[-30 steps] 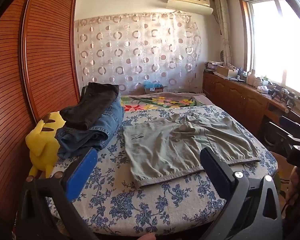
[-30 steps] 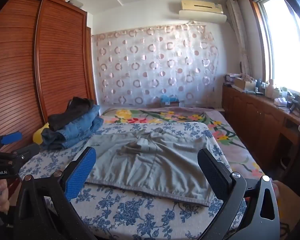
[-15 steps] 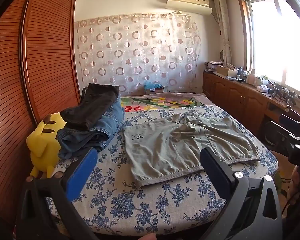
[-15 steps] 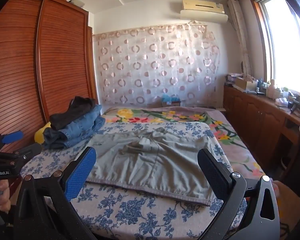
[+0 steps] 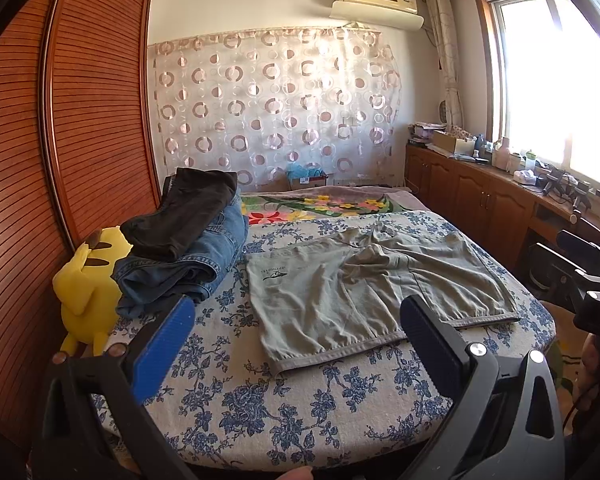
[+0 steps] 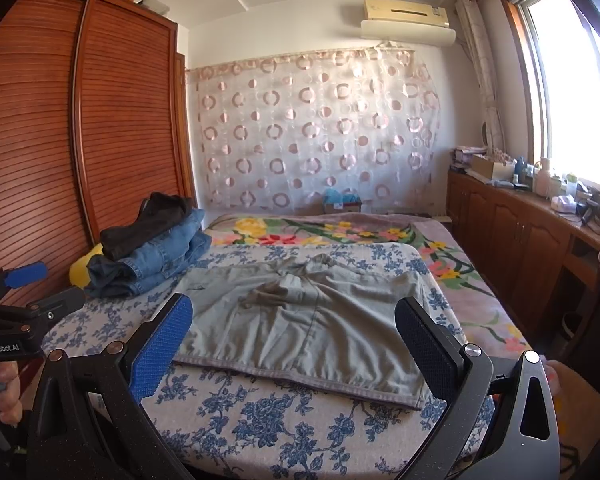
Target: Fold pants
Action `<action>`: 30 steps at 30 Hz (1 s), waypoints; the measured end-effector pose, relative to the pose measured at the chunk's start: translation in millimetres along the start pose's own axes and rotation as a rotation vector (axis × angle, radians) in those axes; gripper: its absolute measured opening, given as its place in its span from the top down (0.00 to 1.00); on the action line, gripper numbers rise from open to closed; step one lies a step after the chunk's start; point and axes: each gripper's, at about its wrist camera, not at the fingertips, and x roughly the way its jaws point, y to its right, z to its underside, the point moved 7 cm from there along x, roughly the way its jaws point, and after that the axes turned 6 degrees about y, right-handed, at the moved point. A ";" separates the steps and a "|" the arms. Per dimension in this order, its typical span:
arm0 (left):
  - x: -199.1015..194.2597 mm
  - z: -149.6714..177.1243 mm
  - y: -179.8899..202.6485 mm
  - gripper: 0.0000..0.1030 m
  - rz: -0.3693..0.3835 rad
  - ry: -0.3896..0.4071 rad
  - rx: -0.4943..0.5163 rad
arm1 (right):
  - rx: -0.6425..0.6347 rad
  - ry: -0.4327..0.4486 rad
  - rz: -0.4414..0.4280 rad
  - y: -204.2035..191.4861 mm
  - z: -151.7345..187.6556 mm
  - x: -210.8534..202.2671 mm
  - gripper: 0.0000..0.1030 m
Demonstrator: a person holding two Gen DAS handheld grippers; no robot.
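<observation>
The grey-green shorts [image 5: 364, 292] lay spread flat on the blue-flowered bedspread [image 5: 260, 396], near the foot of the bed, waistband toward the cameras and legs pointing to the far wall. Both claws hovered short of the bed edge, apart from the fabric. The left claw [image 5: 296, 332] stood wide open with nothing between its blue pads, and the right claw [image 6: 294, 332] was likewise spread wide and empty.

The left wrist view showed a small printed logo on the left leg of the shorts, and nearly all of the yellow plush toy [image 5: 86, 284] wedged between the bed and the slatted wardrobe doors [image 5: 80, 120]; the right wrist view caught only a sliver of that toy behind the clothes. The right wrist view alone showed a hand [image 6: 0, 394] gripping the left tool's handle at the left edge, and a stretch of the flowered blanket running down the right side of the bed.

At the far left of the bed sat a stack of folded clothes: blue jeans [image 5: 188, 260] underneath, a dark garment [image 5: 184, 216] on top. On the bench [image 6: 540, 208] under the window stood an open cardboard box [image 6: 490, 168]; its contents could not be made out. Bottles and small clutter stood beside it.
</observation>
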 end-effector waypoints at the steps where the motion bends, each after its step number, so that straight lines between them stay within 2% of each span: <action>1: -0.2 -0.1 -0.2 0.00 0.001 0.001 0.000 | 0.000 0.001 0.001 0.3 0.1 0.1 0.00; 30: -3.4 -0.7 1.2 0.00 0.001 0.004 0.002 | 0.001 0.001 -0.001 -1.1 0.2 -0.1 0.00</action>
